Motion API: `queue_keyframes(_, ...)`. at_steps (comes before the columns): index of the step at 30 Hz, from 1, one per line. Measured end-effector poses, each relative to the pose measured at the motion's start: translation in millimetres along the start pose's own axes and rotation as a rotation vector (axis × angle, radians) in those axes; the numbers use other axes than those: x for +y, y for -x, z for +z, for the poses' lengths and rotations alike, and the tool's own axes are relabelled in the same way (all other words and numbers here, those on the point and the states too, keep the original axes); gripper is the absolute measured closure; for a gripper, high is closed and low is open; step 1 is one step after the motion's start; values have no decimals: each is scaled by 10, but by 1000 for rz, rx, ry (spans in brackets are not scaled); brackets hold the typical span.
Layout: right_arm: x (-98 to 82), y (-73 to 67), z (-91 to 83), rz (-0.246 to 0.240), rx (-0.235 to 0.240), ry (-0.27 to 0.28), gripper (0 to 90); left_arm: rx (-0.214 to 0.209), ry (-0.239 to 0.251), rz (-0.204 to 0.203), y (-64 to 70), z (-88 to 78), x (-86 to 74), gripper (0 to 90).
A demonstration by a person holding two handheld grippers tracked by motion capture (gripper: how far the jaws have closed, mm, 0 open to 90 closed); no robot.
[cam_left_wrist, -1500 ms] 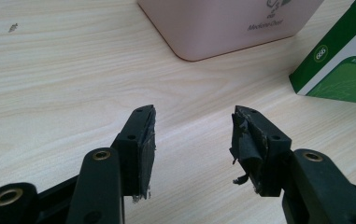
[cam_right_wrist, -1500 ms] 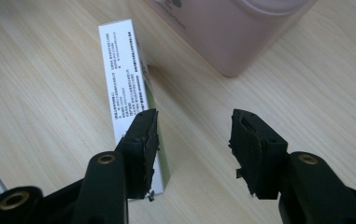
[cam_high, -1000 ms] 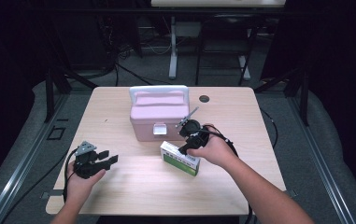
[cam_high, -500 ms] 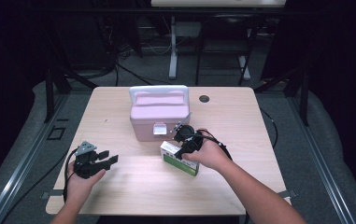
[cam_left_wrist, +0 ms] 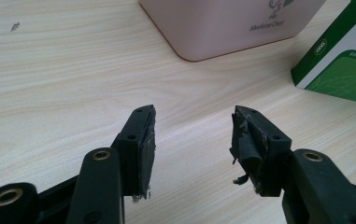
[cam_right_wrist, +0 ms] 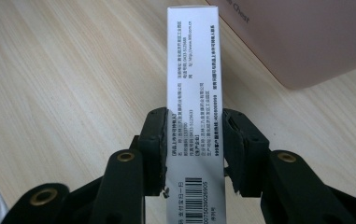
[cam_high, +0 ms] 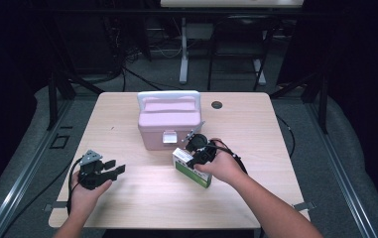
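The right gripper (cam_right_wrist: 194, 154) is clenched on a green-and-white medicine carton (cam_right_wrist: 194, 88), its two black jaws pressing the carton's narrow white printed side from either flank, with a barcode showing at the near end. In the high view this right gripper (cam_high: 196, 154) sits just right of the counter's centre, and the medicine carton (cam_high: 190, 167) lies under it with its long axis running from about 10 o'clock to 4 o'clock, its lower end resting on the wood. The person's right hand (cam_high: 223, 166) wraps the gripper body from the 4 o'clock side.

At about 11 o'clock from the carton, just beside it, stands a pink medicine chest (cam_high: 169, 119) with a white latch on its front and a handle folded flat on its lid. The lid is shut, so its contents cannot be seen. In the right gripper view the chest's pink wall (cam_right_wrist: 306, 37) rises at 1 o'clock of the carton.

The left gripper (cam_left_wrist: 192, 140) is released, its jaws spread apart over bare wood with nothing between them. In the high view the left gripper (cam_high: 108, 168) rests at the counter's 8 o'clock area, held by the left hand (cam_high: 85, 191), well apart from the chest and carton.

The wooden counter (cam_high: 256, 124) carries a small dark round grommet (cam_high: 217, 105) toward 1 o'clock, beyond the chest.
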State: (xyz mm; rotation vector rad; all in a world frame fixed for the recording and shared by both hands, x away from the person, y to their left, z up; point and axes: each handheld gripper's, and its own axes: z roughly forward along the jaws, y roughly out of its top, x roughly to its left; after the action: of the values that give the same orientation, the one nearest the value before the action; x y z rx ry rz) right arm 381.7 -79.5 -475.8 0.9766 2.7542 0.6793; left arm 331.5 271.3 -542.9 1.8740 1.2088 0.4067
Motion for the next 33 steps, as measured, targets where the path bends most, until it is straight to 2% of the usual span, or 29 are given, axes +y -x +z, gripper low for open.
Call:
queue_keyframes(5,-48,24,-31,4,-6,-5,620,0,-2,0,-1,-1,1,493)
queue_keyframes(11,-154,118,-92,34,-17,-6,620,0,4,-3,1,3,-3,493)
queue_keyframes(15,-267,268,-165,74,-47,-5,620,1,3,-2,1,4,-4,493)
queue_keyframes(16,-267,268,-165,74,-47,-5,620,0,4,-3,1,5,-4,493)
queue_keyframes(18,-345,379,-228,119,-62,2,620,-4,1,-3,-2,5,-2,493)
queue_keyframes(19,-345,379,-228,119,-62,2,620,-4,1,-3,-2,5,-2,493)
queue_keyframes(20,-400,454,-275,141,-75,7,621,-4,1,-5,-2,7,-3,493)
queue_keyframes(23,-486,561,-341,174,-94,12,620,-2,4,-7,-1,12,-4,493)
queue_keyframes(33,-722,832,-494,247,-152,1,620,-1,4,-8,2,18,-7,493)
